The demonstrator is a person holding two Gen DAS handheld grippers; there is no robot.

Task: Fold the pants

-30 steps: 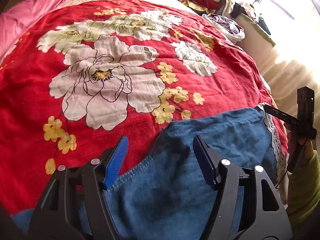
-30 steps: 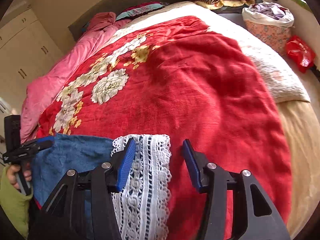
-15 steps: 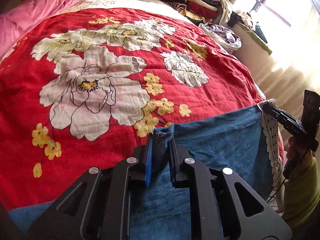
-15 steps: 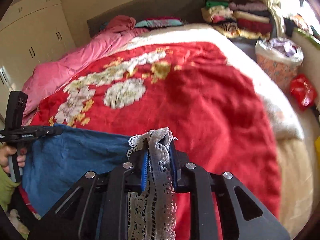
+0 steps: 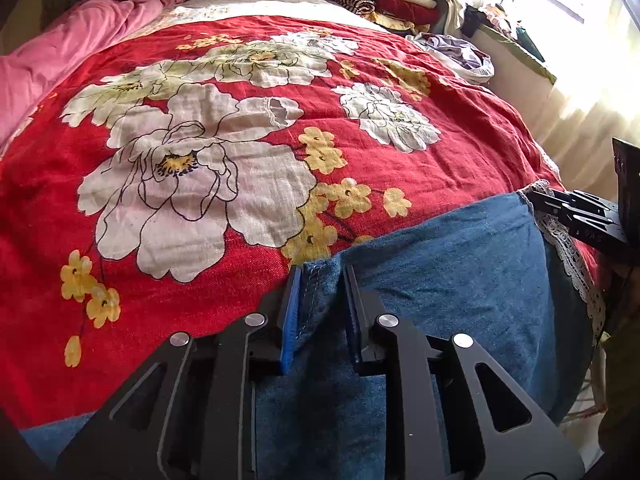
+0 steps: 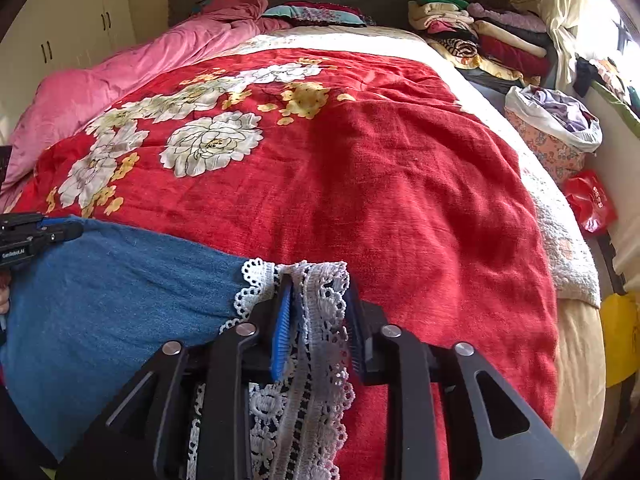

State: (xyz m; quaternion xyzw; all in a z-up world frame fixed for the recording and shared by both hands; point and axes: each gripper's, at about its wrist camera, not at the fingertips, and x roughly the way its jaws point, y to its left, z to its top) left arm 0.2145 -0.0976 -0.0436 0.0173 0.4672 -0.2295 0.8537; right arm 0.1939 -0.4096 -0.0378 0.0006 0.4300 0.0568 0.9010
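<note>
Blue denim pants [image 5: 460, 280] with a white lace hem [image 6: 316, 320] hang between my two grippers at the near edge of the bed. My left gripper [image 5: 320, 304] is shut on a denim edge of the pants. My right gripper [image 6: 316, 312] is shut on the white lace hem. The pants stretch as a blue sheet [image 6: 120, 288] between them. The right gripper shows at the right edge of the left wrist view [image 5: 580, 220], and the left gripper at the left edge of the right wrist view [image 6: 32, 236].
A red floral blanket [image 5: 240, 140] covers the bed. A pink duvet [image 6: 120, 80] lies along the far left. Folded clothes [image 6: 480, 36] are stacked at the head. A cloth-filled basket [image 6: 556, 128] and a red bag [image 6: 592, 204] sit right of the bed.
Both grippers closed from open onto the pants, the left on denim, the right on the lace hem, and then lifted the pants so the cloth is raised and stretched between them.
</note>
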